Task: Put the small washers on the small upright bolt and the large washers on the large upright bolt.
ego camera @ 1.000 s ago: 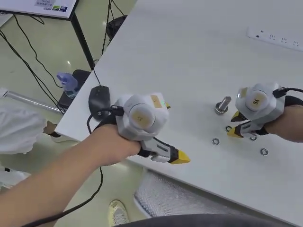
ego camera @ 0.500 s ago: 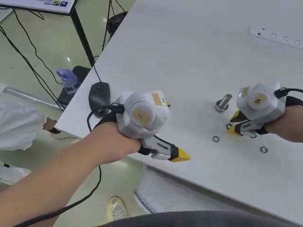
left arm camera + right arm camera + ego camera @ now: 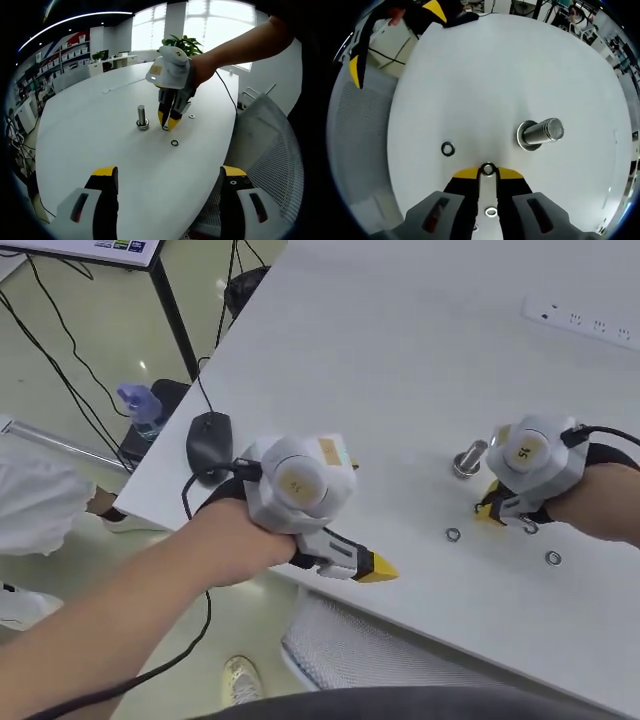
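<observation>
- Mouse (image 3: 209, 440) by the left edge of the table (image 3: 400, 340); wide bare top beyond.
- Left gripper (image 3: 169, 172) spread wide, holding nothing, at the near edge over a mesh chair (image 3: 340, 660).
- Loose washer (image 3: 453, 534) lying left of the upright bolt (image 3: 468, 460).
- Right gripper (image 3: 488, 172) just beside that bolt, nipped narrow on a small washer (image 3: 488, 168) at the tabletop.
- In the right gripper view, a second washer (image 3: 491, 212) under the jaws.

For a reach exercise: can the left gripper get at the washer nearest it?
Probably yes: the left gripper is open, with bare table between it and that washer; the right gripper sits beside, not across.
</observation>
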{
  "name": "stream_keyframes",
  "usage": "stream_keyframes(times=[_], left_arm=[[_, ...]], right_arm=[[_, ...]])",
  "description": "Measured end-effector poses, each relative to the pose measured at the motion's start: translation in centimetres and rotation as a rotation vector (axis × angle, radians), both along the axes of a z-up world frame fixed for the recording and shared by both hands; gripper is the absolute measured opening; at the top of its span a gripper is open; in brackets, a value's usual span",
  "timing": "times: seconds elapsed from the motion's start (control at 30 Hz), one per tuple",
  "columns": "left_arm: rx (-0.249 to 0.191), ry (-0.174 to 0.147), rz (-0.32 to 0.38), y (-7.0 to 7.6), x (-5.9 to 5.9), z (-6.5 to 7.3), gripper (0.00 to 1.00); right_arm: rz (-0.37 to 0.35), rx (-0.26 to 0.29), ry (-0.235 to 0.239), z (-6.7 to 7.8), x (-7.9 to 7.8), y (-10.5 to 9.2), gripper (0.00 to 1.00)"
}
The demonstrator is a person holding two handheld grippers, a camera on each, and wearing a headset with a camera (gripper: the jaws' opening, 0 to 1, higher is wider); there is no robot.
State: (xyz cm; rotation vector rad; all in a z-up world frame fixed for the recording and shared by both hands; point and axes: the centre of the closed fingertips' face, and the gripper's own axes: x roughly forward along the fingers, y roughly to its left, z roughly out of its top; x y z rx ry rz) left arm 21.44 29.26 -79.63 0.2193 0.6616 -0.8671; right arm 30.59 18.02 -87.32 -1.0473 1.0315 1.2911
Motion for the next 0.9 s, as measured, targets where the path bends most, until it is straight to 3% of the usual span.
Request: stream_keyframes(times=[0.4,0.67,0.73,0.9], left_arm=[[0.004,-0.006,0.002,-0.2,0.1,0.3,0.83],[0.001,-0.007,-0.001,-0.9,0.2,0.1,0.84],[-0.003,-0.010,-0.001,-1.2,0.4,0.2,0.83],[-0.014,-0.020,-0.001,-1.8,0.8,0.7,0.83]], right_arm=[[-0.062,0.022,0.008,0.4,0.1,-0.5,0.12],[-0.113,0.036,0.008,2.0,0.2,-2.2,0.12],[-0.141,0.053,0.031,2.4,-0.1,-2.6,0.12],[-0.154,0.057,0.019,2.9,0.4,-4.2,0.12]])
